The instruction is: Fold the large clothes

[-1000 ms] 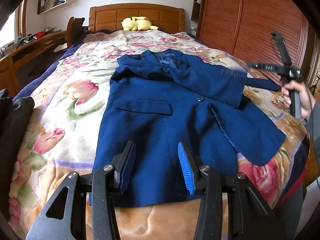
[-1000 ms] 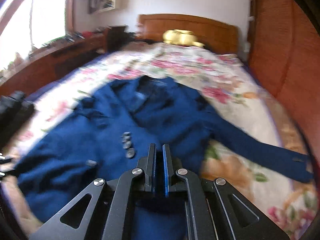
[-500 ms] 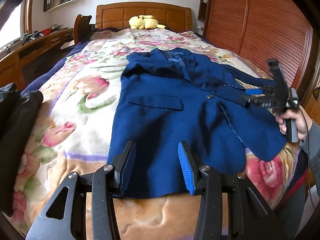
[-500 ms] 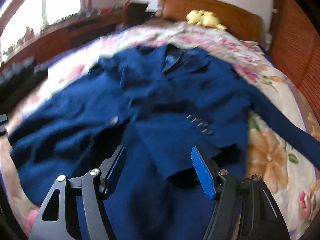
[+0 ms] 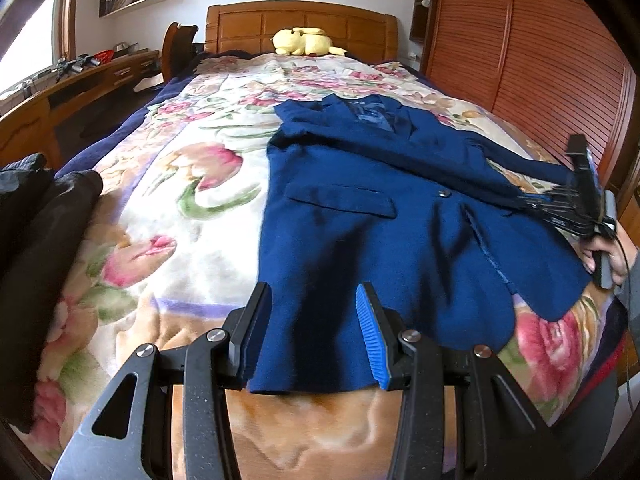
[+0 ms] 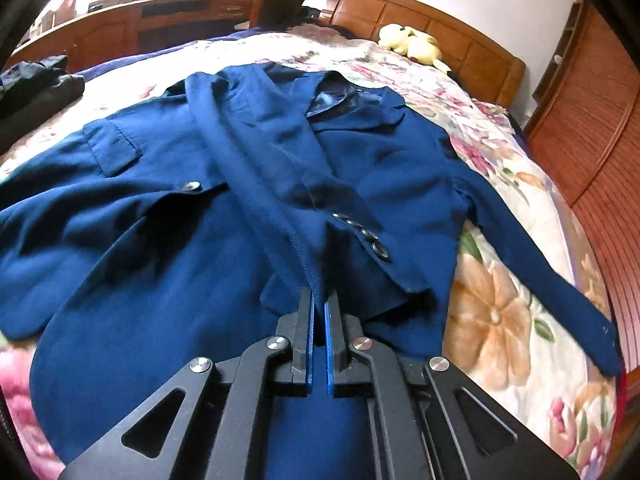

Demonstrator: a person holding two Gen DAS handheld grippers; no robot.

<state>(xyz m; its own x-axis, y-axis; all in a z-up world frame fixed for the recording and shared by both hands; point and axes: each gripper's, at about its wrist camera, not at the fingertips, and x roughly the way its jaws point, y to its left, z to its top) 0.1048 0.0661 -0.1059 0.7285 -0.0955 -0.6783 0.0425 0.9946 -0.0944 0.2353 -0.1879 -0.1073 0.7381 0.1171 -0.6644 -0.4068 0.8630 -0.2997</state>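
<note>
A navy blue suit jacket (image 5: 384, 232) lies front up on the floral bedspread, collar toward the headboard; it also shows in the right wrist view (image 6: 200, 208). One sleeve is folded across the chest, its buttoned cuff (image 6: 372, 240) near my right gripper. My right gripper (image 6: 318, 300) is shut on the edge of that folded sleeve; in the left wrist view it (image 5: 532, 202) reaches in from the right. The other sleeve (image 6: 552, 280) lies stretched out to the right. My left gripper (image 5: 312, 320) is open and empty, just above the jacket's hem.
The floral bedspread (image 5: 172, 208) covers the bed. A black garment (image 5: 36, 232) lies at the bed's left edge. A yellow plush toy (image 5: 304, 40) sits by the wooden headboard. A wooden wardrobe (image 5: 540, 60) stands right, a desk (image 5: 60, 92) left.
My right gripper opened, came down onto the folded sleeve and closed on its edge. My left gripper stayed open and shifted slightly left along the hem.
</note>
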